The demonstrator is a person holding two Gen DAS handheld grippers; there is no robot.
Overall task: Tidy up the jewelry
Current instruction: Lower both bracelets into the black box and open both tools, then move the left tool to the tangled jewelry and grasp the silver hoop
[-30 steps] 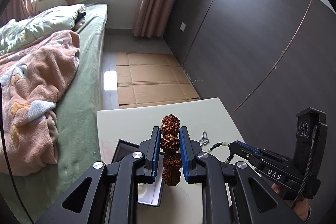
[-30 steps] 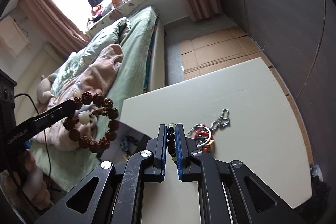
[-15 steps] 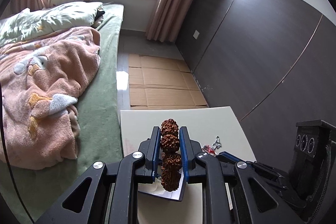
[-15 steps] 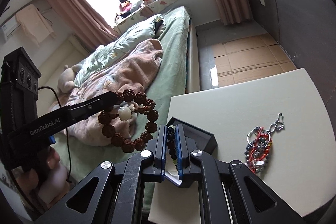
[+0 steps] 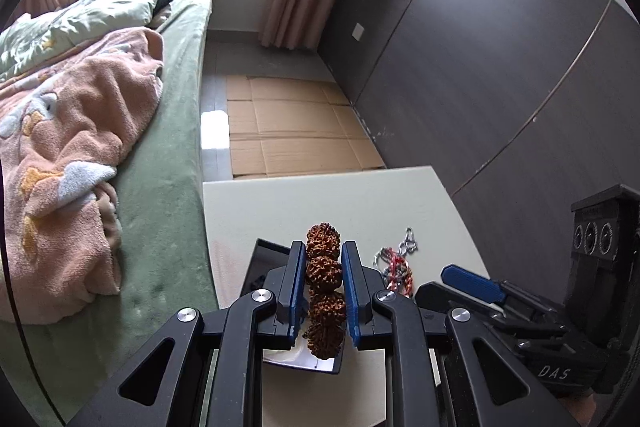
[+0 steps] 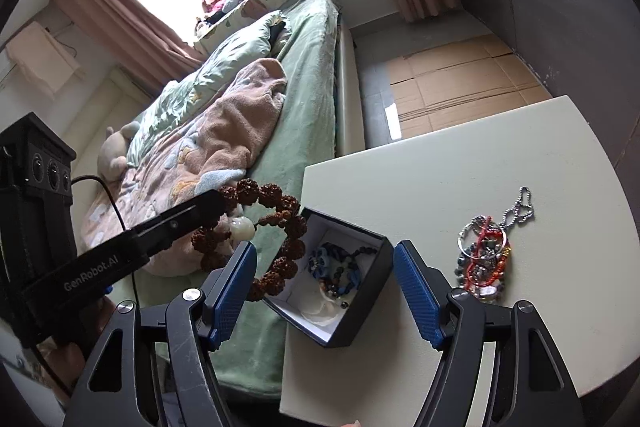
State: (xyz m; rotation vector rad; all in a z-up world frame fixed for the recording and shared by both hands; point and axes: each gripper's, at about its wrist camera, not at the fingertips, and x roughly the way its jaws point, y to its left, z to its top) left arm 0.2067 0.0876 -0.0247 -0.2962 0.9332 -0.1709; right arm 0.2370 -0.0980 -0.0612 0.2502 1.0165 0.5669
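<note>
My left gripper [image 5: 323,289] is shut on a brown rough-bead bracelet [image 5: 325,275], which hangs beside the left rim of the black jewelry box [image 6: 362,301]; the bracelet [image 6: 280,227] also shows in the right wrist view. My right gripper [image 6: 324,293] is open and empty above the box. Inside the white-lined box lie a dark bead string [image 6: 340,269] and blue pieces. A pile of loose jewelry [image 6: 484,255] with a silver chain lies on the white table [image 6: 440,167] to the right of the box.
A bed with a green sheet and a pink blanket [image 5: 72,131] stands against the table's left edge. A dark wall [image 5: 480,67] runs along the right. Flattened cardboard [image 5: 296,127] covers the floor beyond the table.
My right gripper has opened and let the dark bead string drop into the box. My left gripper has brought the brown bracelet closer to the box.
</note>
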